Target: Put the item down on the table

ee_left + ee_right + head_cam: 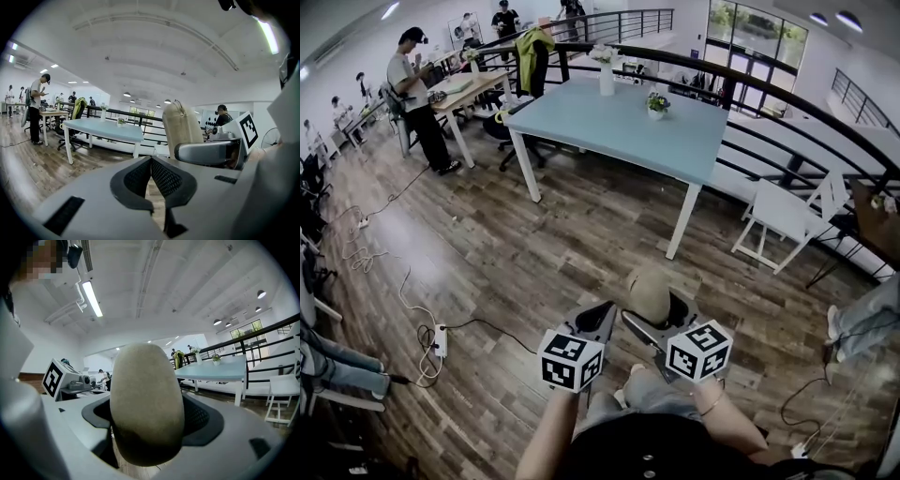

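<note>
Within the pinch of the right tool, a beige pouch, perhaps fabric; left tool pressed together, empty.

The head view looks steeply down from above the person, well short of the light-blue worktop, with the left hand-held gripper and right hand-held gripper close beneath the lens; the left gripper view sits low, facing almost level along its jaws toward the worktop, far off; the right gripper view tilts up toward the ceiling, the tan item very near, the worktop beyond it; all three views share the worktop and the item.
</note>
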Available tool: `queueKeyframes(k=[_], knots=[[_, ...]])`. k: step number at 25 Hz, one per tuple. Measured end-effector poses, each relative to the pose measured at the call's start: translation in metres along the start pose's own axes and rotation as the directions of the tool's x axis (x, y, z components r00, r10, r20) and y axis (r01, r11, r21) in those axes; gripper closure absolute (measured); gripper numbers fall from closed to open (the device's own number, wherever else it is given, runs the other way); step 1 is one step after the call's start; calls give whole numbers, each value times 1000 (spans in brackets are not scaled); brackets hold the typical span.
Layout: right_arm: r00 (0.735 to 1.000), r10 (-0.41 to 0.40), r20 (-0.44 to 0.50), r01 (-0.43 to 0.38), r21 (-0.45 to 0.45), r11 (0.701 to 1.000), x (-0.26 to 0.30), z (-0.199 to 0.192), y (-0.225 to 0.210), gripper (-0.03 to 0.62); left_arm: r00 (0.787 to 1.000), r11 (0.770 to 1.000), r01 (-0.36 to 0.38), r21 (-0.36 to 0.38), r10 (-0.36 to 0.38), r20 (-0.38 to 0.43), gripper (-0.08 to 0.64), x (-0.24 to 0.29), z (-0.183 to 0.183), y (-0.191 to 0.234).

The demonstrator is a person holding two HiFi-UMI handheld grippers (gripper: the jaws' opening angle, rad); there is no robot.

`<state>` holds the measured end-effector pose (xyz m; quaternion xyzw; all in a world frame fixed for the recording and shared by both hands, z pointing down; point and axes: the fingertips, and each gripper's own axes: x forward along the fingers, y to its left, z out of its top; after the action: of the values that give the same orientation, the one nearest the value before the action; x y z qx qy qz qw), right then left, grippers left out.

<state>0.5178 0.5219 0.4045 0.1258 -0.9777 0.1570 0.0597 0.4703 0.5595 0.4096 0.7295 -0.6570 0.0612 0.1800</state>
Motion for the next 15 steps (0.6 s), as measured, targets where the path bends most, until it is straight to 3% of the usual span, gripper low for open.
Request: queueKeyframes(k=[9, 15], knots=[[999, 33, -9, -33, -8, 999, 42, 6, -11, 183, 998, 997, -59, -41, 60, 11, 541, 15, 7, 45], [998, 62, -21, -62, -12, 998, 95, 21, -37, 183, 995, 994, -93, -49, 95, 29, 541, 45, 31, 92]])
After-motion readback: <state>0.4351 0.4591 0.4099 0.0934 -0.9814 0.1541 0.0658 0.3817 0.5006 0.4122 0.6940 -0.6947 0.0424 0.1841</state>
